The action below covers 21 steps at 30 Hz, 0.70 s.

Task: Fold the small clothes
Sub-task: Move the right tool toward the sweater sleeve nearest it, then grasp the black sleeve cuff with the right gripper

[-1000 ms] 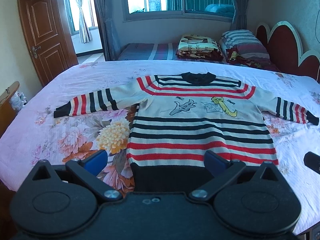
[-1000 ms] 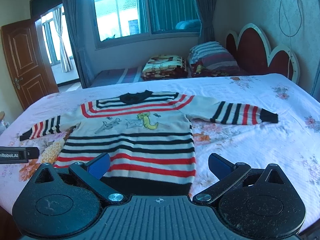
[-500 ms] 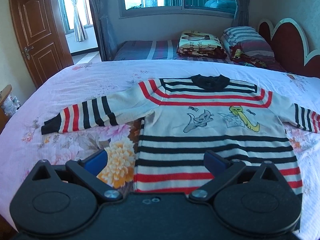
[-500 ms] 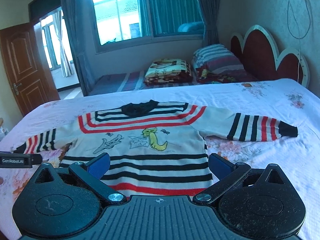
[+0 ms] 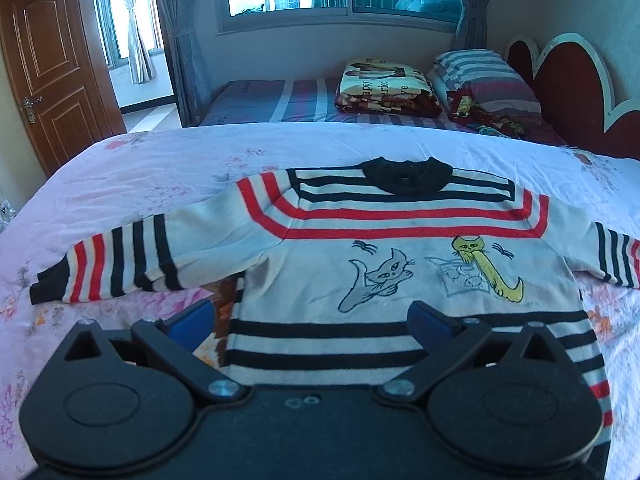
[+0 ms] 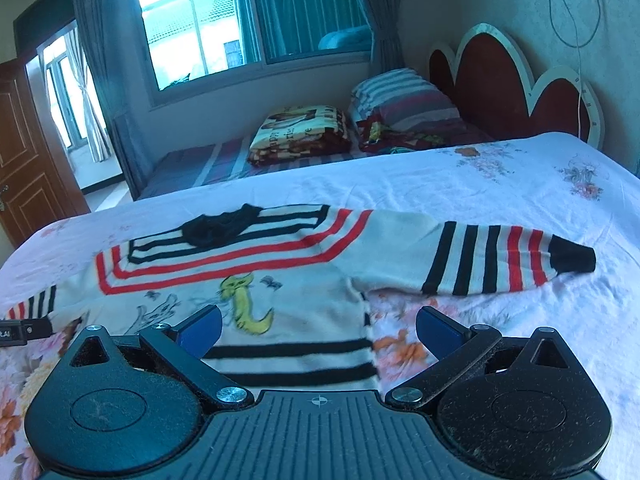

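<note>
Both grippers, left [image 5: 308,316] and right [image 6: 320,326], hang spread wide and empty above the child's striped knit sweater [image 5: 400,248], which lies flat, sleeves out, on the floral bedsheet [image 5: 160,168]. It looks soft, light and limp, likely to sag and stretch; a cuff [image 6: 572,260] or shoulder seam seems the surest pinch.

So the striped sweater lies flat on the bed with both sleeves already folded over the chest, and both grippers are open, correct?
Not quite: the sleeves are not folded. The left wrist view shows the sweater flat on the bed with sleeves spread outward. Left gripper and right gripper are open.
</note>
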Each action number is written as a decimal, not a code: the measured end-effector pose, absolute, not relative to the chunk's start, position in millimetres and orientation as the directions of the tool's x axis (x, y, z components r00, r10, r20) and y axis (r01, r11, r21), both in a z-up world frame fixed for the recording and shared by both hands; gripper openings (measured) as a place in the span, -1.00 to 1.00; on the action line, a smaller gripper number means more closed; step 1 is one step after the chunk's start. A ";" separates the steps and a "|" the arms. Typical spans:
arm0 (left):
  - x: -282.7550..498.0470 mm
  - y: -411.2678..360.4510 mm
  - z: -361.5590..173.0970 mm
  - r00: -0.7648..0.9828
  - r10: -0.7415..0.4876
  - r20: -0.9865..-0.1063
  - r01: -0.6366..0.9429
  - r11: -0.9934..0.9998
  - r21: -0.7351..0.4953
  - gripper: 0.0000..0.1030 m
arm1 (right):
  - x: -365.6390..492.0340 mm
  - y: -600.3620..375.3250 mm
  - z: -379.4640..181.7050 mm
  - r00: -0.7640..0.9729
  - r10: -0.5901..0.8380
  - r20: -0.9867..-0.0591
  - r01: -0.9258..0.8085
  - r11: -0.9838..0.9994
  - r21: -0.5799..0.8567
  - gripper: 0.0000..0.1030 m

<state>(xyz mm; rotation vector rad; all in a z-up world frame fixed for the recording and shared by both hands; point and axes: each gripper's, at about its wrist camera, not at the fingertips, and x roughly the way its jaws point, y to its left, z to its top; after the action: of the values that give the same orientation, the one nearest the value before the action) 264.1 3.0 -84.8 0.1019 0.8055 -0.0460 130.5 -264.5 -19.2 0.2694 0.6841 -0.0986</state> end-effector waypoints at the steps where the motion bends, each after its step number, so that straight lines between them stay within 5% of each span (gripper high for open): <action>1: 268.2 -2.6 -87.0 0.692 0.007 -0.722 0.076 0.994 0.082 0.99 | 136.6 -273.5 -23.6 0.770 0.002 -0.638 0.180 0.958 0.221 0.99; 7: 294.2 -40.2 -105.9 0.667 0.026 -0.744 0.068 0.993 0.095 0.99 | 166.7 -333.7 -52.3 0.746 -0.013 -0.665 0.233 0.942 0.242 0.99; 9: 302.1 -53.4 -113.5 0.655 0.026 -0.755 0.069 0.993 0.094 0.99 | 172.8 -355.9 -63.4 0.734 -0.030 -0.679 0.260 0.935 0.240 0.66; 10: 304.7 -59.0 -116.2 0.652 0.026 -0.758 0.071 0.993 0.095 0.99 | 176.0 -368.1 -69.8 0.723 -0.037 -0.690 0.278 0.930 0.242 0.20; 11: 307.2 -65.0 -119.5 0.649 0.027 -0.760 0.072 0.993 0.097 0.99 | 179.8 -381.9 -77.6 0.704 -0.051 -0.708 0.308 0.920 0.240 0.08; 21: 324.1 -102.3 -135.9 0.624 0.035 -0.781 0.087 0.990 0.114 0.97 | 183.8 -498.3 -124.7 0.598 -0.167 -0.784 0.541 0.806 0.241 0.08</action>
<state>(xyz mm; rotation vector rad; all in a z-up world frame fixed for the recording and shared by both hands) 324.1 -102.3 -135.9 0.1464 0.8974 -0.0300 183.8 -498.3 -124.7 0.4916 0.8360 -0.4308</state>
